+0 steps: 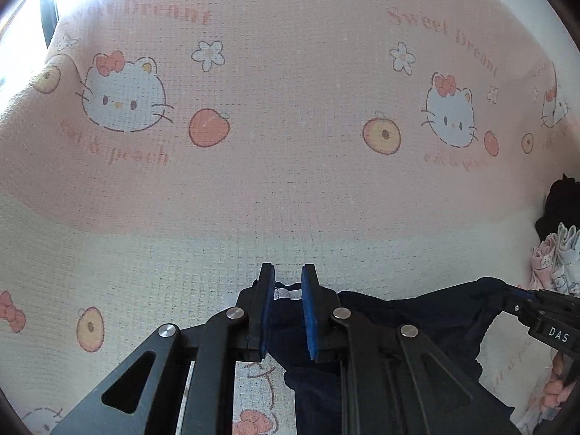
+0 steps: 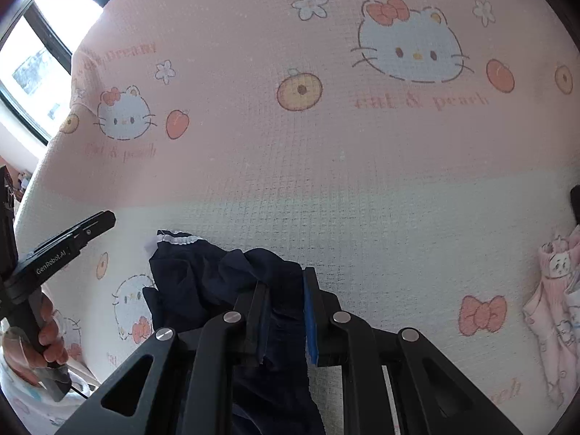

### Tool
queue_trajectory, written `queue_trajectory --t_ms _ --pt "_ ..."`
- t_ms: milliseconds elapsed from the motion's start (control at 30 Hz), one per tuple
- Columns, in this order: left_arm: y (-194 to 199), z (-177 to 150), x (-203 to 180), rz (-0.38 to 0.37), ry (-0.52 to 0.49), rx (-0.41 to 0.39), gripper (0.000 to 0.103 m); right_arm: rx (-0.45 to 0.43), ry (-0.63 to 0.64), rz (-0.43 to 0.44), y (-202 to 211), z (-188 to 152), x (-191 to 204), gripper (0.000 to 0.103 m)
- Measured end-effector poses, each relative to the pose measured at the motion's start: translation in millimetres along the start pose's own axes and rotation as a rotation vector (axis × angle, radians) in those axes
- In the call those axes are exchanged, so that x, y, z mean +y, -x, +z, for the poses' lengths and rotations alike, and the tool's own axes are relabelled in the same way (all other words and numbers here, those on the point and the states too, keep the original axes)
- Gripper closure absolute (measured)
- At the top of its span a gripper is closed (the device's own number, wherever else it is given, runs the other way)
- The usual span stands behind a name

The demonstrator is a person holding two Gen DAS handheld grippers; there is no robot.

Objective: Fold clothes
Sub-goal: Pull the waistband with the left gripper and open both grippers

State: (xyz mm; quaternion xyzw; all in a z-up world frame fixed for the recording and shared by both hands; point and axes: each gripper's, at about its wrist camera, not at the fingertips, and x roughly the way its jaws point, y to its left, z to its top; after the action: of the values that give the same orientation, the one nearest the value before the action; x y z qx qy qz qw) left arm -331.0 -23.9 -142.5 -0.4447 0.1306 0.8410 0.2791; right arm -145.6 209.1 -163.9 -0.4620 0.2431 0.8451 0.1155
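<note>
A navy garment (image 2: 203, 275) with a white-trimmed waistband (image 2: 179, 238) lies crumpled on the bed sheet. My right gripper (image 2: 286, 308) is shut on a bunched fold of it, and cloth covers the left finger's pad. In the left wrist view the navy garment (image 1: 417, 311) stretches up to the right gripper (image 1: 518, 301). My left gripper (image 1: 288, 290) is open and narrow, hovering over the waistband (image 1: 288, 294). Seen from the right wrist, the left gripper (image 2: 105, 222) ends a little short of the garment's corner, and a hand (image 2: 47, 337) holds its handle.
The pink and white cat-and-peach print sheet (image 1: 290, 181) covers the whole bed. A pink printed garment (image 2: 554, 297) lies bunched at the right edge, with a dark cloth (image 1: 562, 199) behind it. A bright window (image 2: 40, 54) is at the upper left.
</note>
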Motion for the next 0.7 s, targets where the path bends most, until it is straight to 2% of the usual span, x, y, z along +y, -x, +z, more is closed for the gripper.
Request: queue_trajectory --t_ms 200,300,400,433,500,533,567,700 --pt "28 -6 22 -0.078 0.066 0.025 0.090 -0.015 0.081 -0.018 29 -1 10 0.089" --pt "31 -16 24 -0.146 0.094 0.079 0.090 -0.012 0.127 -0.006 38 -9 15 0.089" --pt "21 -28 21 -0.204 0.117 0.177 0.089 0.008 0.114 -0.024 32 -16 7 0.089" --pt "15 -32 21 -0.218 0.136 0.220 0.086 0.015 0.110 -0.030 30 -19 4 0.089" --pt "-1 -41 22 -0.237 0.197 0.301 0.072 0.028 0.101 -0.043 26 -24 -1 0.089" --pt "-7 -44 24 -0.244 0.231 0.314 0.059 0.035 0.097 -0.049 24 -26 -4 0.089" --pt "-13 -48 26 -0.252 0.265 0.327 0.055 0.042 0.093 -0.055 22 -29 -6 0.089" --pt "-26 -55 25 -0.245 0.313 0.347 0.055 0.052 0.015 -0.076 15 -32 -32 0.089"
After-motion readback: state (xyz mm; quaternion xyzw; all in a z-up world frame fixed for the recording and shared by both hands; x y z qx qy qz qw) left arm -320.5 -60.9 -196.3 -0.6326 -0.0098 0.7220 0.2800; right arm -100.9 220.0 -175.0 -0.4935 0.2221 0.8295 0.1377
